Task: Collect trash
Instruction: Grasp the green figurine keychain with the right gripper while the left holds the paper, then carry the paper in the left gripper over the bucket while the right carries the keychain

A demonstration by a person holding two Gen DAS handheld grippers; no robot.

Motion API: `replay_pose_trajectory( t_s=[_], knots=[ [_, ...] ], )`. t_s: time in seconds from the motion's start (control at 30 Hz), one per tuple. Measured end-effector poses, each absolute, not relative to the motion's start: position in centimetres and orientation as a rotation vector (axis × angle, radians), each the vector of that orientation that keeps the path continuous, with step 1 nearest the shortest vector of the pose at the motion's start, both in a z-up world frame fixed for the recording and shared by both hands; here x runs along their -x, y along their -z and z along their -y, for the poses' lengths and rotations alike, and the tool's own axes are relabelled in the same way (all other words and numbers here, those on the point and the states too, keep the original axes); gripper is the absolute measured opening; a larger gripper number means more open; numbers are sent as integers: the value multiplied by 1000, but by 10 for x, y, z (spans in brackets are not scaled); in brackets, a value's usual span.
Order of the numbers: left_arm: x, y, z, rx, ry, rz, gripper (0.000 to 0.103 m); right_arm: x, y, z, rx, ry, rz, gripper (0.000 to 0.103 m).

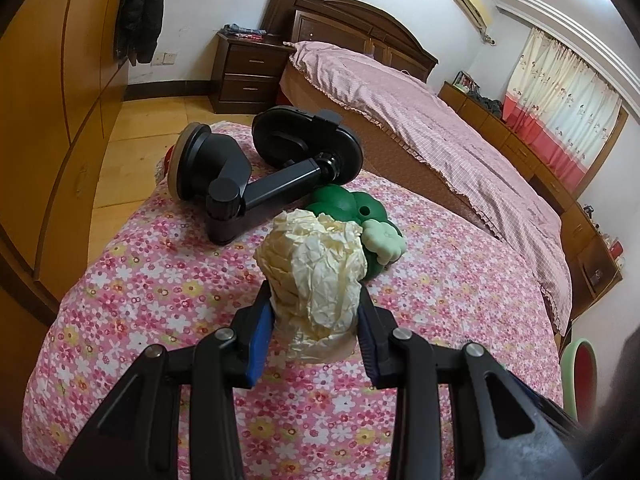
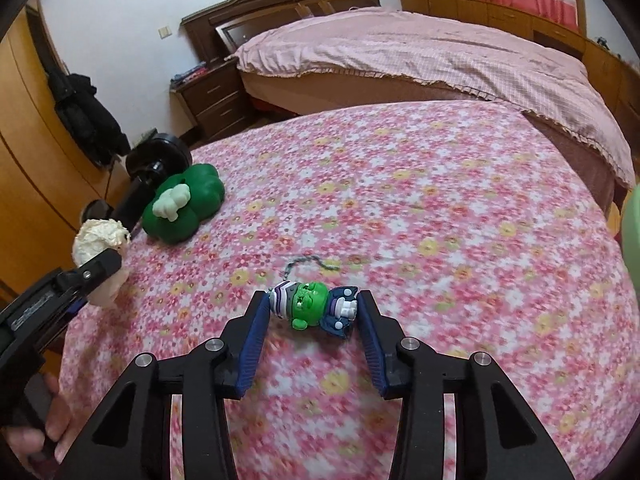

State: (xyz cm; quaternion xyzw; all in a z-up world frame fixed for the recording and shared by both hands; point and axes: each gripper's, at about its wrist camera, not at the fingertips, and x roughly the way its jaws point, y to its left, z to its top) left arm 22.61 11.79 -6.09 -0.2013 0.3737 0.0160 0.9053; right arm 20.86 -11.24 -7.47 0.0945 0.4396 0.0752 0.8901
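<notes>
Pink floral cloth (image 2: 420, 208) covers the work surface, rounded edge falling off at L side toward the wood floor; most of cloth bare to the R and far side of the toy figure, plenty of free room there.
Bed w/ pink checked cover (image 2: 400, 52) – beyond cloth's far edge, apart from it.
Black suction-cup mount (image 1: 256, 168) – lying on its side near cloth's far-L edge, well apart from the figure.
Green clover-shaped toy (image 2: 188, 204) – just in front of the mount, touching it or nearly, pale small clover on top.
Crumpled cream paper wad (image 1: 316, 268) – off the cloth, clamped in left gripper (image 1: 316, 320), blue pads pressing both sides; near cloth's L edge.
Small green toy figure (image 2: 312, 308) w/ thin cord – lying on cloth, mid-front, between the fingers of right gripper (image 2: 312, 312). Jaws narrow; L pad touching figure's head end, R pad at its foot end, firm grip: cannot tell.
Person's hand (image 2: 44, 436) – low L, on the left gripper's handle.
</notes>
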Motion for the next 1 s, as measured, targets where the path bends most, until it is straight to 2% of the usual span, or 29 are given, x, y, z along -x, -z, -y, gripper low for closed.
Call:
replay_pose_trajectory(
  t_s=[0.5,1.0],
  knots=[
    [-224,55,-97,341,1,-742,38,-131,24,208,-291,-49,-771,45],
    [-208,26,-13,229,205,-759,38,-71,-3,331,-417,196,-632,45]
  ],
)
